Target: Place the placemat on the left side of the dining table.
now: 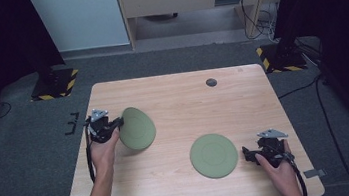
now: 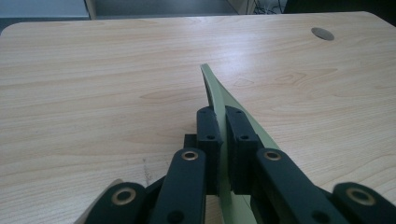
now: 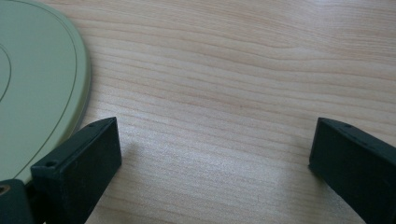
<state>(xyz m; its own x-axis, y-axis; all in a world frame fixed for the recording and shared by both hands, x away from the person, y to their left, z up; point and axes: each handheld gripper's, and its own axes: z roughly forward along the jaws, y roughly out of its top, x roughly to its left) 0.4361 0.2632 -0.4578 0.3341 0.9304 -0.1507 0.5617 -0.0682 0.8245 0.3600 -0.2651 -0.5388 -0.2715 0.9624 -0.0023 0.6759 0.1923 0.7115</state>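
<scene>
Plate (image 1: 137, 128) rim in left hand-held gripper (image 2: 223, 135)

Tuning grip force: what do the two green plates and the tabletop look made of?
Held plate, clamped at its rim by the left gripper: probably plastic or melamine, matte sage green, thin uniform rim, no glare.
Flat plate beside the open right gripper: seems the same, with faint moulded rings.
Table: light wood-grain top, likely laminate or veneer, satin sheen.

left gripper (image 1: 115, 125) is clamped tight, held up off the table; right gripper (image 1: 248, 155) sits low, jaws wide apart.
</scene>
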